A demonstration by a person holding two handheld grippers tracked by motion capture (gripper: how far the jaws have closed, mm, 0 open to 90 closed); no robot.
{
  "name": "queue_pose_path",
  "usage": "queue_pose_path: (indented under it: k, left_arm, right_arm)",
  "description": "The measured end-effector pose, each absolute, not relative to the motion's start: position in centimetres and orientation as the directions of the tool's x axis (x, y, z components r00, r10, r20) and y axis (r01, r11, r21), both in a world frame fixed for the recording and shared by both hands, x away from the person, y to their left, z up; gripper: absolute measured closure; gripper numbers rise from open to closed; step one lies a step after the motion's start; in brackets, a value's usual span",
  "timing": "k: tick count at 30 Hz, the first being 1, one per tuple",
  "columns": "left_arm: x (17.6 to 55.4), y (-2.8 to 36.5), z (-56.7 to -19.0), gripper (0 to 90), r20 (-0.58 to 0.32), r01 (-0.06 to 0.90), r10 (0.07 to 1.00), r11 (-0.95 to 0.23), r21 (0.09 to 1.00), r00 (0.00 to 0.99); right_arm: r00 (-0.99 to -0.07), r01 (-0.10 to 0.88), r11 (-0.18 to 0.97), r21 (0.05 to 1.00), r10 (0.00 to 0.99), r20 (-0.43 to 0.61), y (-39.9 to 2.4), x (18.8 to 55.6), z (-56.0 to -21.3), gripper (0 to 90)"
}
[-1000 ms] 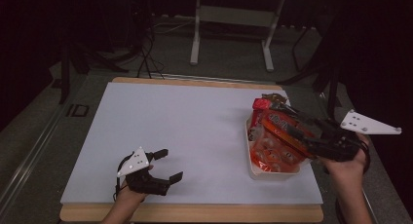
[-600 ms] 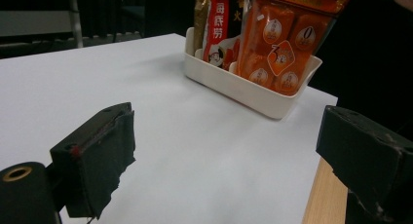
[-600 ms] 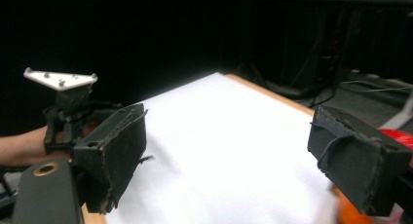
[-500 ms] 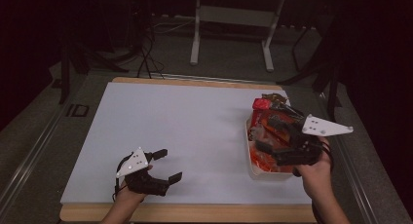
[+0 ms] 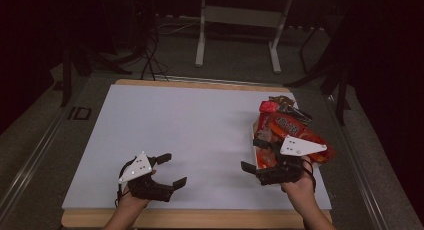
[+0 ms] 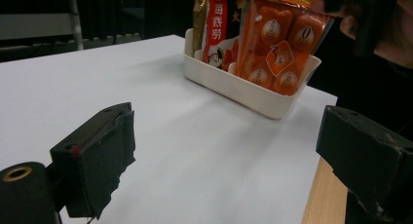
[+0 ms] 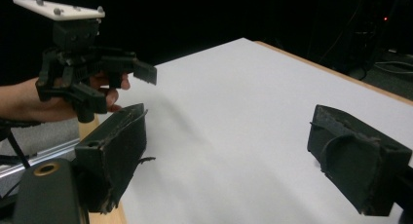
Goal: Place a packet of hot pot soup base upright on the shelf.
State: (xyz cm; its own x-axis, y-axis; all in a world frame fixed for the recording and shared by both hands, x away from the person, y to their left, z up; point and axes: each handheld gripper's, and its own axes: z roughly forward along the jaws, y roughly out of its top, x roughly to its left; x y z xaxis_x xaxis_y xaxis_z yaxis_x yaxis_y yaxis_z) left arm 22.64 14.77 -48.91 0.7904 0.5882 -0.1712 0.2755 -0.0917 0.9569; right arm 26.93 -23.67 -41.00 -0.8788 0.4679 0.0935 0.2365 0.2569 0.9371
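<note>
1. The left gripper (image 5: 167,169) sits near the table's front edge on the left, held by the left hand (image 5: 131,200); its jaws stand wide apart with nothing between them, pointing rightward across the white table (image 5: 175,125). In the left gripper view the jaws frame bare tabletop, with the tray well beyond them.

2. The right gripper (image 5: 256,155) hovers just left of the tray's near end, jaws spread and empty, aimed left toward the middle of the table — the right gripper view looks across the bare surface at the left gripper (image 7: 131,90) farther off.

3. The white tray (image 6: 243,87) stands at the table's right side, near the right edge. Its long axis runs from the near side toward the far side of the table, and it holds snack packets standing upright: orange packets (image 6: 280,44) at the near end, a red packet (image 6: 214,27) behind them, their tops pointing up.

4. Against half a second ago, the right gripper has pulled back from over the packets toward the front edge and swung to face left — the left gripper and tray have not moved
</note>
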Motion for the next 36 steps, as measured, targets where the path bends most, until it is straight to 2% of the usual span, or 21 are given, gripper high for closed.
queue_pose_path:
  k: [14, 23, 31, 36]
  left_arm:
    - [22.6, 14.7, -49.0, 7.6, -0.166, 0.276, 0.585, -0.104, 0.956, 0.794]
    - [22.4, 14.6, -49.1, 7.6, -0.155, 0.270, 0.585, -0.114, 0.956, 0.796]
    - [22.4, 14.6, -49.2, 7.6, -0.156, 0.273, 0.584, -0.117, 0.955, 0.796]
    - [22.4, 14.5, -49.2, 7.6, -0.154, 0.272, 0.583, -0.121, 0.955, 0.798]
  right_arm:
    - [-0.879, 0.246, 0.249, 0.937, 0.465, 0.108, -24.7, 26.3, -43.8, 13.9]
    - [-0.874, 0.266, 0.284, 0.921, 0.475, 0.106, -25.1, 25.7, -45.4, 13.9]
    - [-0.873, 0.254, 0.308, 0.917, 0.481, 0.080, -25.6, 25.4, -45.7, 13.9]
    - [-0.869, 0.276, 0.308, 0.910, 0.484, 0.100, -26.0, 25.2, -46.1, 13.9]
